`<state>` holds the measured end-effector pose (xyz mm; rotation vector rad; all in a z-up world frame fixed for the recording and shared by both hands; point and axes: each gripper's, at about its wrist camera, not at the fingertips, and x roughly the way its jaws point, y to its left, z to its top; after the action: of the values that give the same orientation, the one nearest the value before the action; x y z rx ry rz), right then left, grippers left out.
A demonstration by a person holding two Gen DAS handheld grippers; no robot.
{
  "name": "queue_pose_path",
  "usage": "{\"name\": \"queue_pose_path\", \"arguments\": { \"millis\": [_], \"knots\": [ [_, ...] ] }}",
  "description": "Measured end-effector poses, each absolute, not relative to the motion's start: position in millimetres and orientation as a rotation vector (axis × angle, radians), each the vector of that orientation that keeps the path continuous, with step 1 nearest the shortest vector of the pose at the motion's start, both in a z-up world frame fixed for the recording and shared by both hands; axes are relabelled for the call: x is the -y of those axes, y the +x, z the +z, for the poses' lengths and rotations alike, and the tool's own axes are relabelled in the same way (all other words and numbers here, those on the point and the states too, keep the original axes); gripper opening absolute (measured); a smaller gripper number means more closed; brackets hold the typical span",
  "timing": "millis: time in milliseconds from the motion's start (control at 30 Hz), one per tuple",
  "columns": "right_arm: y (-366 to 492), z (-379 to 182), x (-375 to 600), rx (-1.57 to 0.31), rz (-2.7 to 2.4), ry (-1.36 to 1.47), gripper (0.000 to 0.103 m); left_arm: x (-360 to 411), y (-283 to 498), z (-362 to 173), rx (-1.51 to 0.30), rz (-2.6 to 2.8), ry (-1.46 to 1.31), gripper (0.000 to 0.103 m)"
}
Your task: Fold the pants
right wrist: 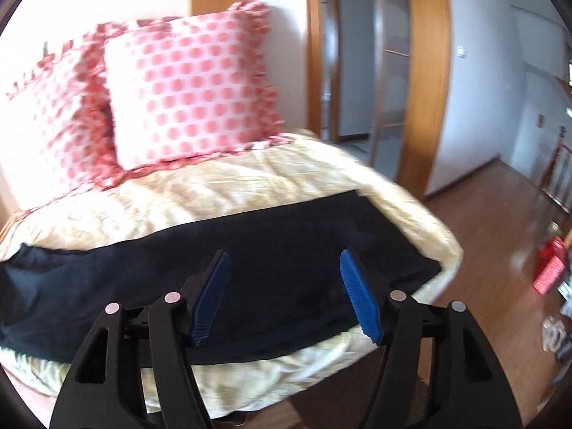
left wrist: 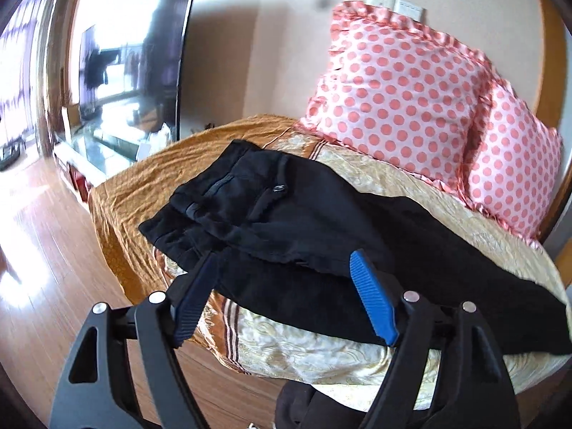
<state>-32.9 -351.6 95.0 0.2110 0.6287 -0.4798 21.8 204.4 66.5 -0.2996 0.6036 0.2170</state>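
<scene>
Black pants [left wrist: 286,221] lie across the bed, waistband end at the left with a zipper showing, legs running right. My left gripper [left wrist: 284,261] is open, its blue pads [left wrist: 371,300] just above the pants near the front edge of the bed, holding nothing. In the right wrist view the leg end of the pants [right wrist: 286,261] lies flat on the cream quilt. My right gripper [right wrist: 284,259] is open above the legs and holds nothing.
Two pink polka-dot pillows [left wrist: 400,93] [right wrist: 189,85] lean against the wall at the back of the bed. An orange sheet [left wrist: 143,178] covers the bed's left end. A TV [left wrist: 143,57] stands left. Wooden floor [right wrist: 500,250] and a doorway [right wrist: 357,71] lie to the right.
</scene>
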Motion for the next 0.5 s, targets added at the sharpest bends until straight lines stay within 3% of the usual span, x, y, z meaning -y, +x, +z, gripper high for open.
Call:
{"name": "queue_pose_path", "arguments": {
  "millis": [33,133,500],
  "knots": [
    [-25.5,93.7,342.0,-0.636,-0.443,0.201,0.066,-217.9,27.1,63.8,-0.621,0.221,-0.347,0.064],
    [-2.9,89.4,311.7,-0.657,-0.342,0.178,0.066,-249.8,44.6,51.5,-0.690,0.198,-0.473,0.059],
    [42.4,86.5,201.0,-0.660,-0.081,0.031,0.066,-289.1,94.4,27.4,-0.854,0.200,-0.614,0.052]
  ]
}}
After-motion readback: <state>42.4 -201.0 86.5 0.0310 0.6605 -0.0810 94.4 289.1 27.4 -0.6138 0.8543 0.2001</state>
